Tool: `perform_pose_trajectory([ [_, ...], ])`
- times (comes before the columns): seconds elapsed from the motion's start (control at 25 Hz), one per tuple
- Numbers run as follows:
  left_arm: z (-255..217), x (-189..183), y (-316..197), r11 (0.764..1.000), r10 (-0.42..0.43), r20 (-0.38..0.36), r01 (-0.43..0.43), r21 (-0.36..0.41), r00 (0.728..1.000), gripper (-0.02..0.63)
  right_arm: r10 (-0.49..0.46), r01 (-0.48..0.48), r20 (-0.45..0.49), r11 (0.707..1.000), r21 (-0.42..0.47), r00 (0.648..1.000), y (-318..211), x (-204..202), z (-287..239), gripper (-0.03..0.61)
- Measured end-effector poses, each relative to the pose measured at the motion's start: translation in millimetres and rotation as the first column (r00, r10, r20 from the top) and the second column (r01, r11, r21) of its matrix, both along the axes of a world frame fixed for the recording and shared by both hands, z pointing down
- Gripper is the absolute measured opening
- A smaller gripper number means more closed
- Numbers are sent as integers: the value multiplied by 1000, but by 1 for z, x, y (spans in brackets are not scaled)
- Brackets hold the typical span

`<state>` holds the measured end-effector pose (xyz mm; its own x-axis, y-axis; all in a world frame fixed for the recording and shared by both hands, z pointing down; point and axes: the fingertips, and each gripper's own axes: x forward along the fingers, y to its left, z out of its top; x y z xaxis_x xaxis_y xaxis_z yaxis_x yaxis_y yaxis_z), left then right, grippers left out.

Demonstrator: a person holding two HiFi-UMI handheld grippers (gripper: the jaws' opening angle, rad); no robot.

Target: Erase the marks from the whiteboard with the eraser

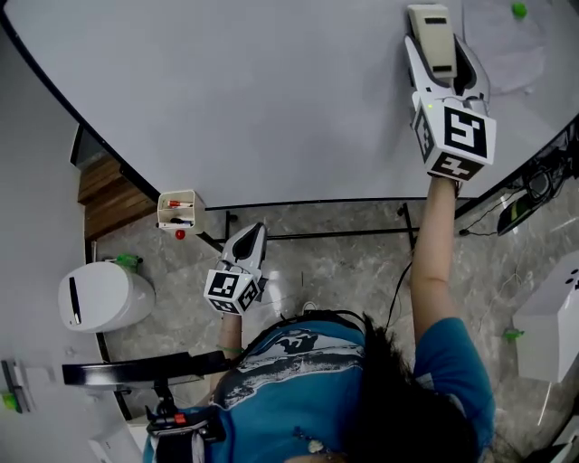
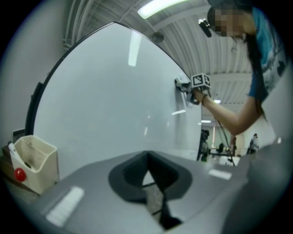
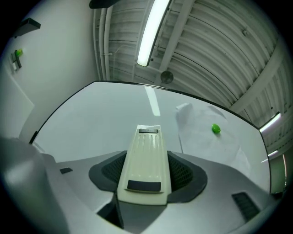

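Note:
The whiteboard (image 1: 253,99) fills the upper part of the head view; its surface looks plain white, with no marks that I can make out. My right gripper (image 1: 443,63) is raised against the board at the upper right, shut on a cream eraser (image 1: 432,41). In the right gripper view the eraser (image 3: 145,160) lies lengthwise between the jaws, its far end on the whiteboard (image 3: 100,119). My left gripper (image 1: 246,244) hangs low below the board's bottom edge, shut with nothing in it. The left gripper view shows its closed jaws and the whiteboard (image 2: 105,100) beyond.
A sheet of paper (image 1: 507,41) is pinned to the board by a green magnet (image 1: 518,10), right of the eraser. A cream marker holder (image 1: 178,212) hangs at the board's lower edge. A white bin (image 1: 101,296) stands on the floor at left; cables (image 1: 534,194) lie at right.

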<state>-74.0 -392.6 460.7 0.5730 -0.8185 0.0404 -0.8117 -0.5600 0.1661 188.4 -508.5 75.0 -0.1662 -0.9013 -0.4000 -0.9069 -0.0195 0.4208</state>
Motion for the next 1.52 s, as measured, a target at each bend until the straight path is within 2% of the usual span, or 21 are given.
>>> perform_pose_trajectory([
  [0.08,3,3,0,1000,9,4,-9,-7,1000,5,-4,4,16,1000,5,1000,-1,-1,0,264],
  [0.2,6,8,2,1000,24,6,-24,-17,1000,5,4,-4,-17,1000,0,1000,-1,-15,9,264],
  [0.48,10,5,15,999,32,10,-32,-24,999,3,-59,56,-116,998,-30,992,-2,-88,61,264],
  [0.8,9,-13,28,1000,-2,7,2,-25,1000,3,-174,136,-228,975,-173,958,-1,-185,156,264],
  [1.04,12,-22,35,999,-23,-2,22,-30,1000,3,-240,158,-309,950,-268,920,0,-229,228,264],
  [1.28,15,-27,36,999,-22,1,22,-35,1000,5,-220,129,-357,956,-263,908,-6,-230,235,264],
  [1.4,17,-26,37,999,-19,2,19,-42,1000,5,-180,105,-338,968,-229,924,-7,-211,214,264],
  [1.52,17,-21,38,999,-8,2,8,-46,1000,3,-136,83,-274,977,-197,952,-6,-176,179,264],
])
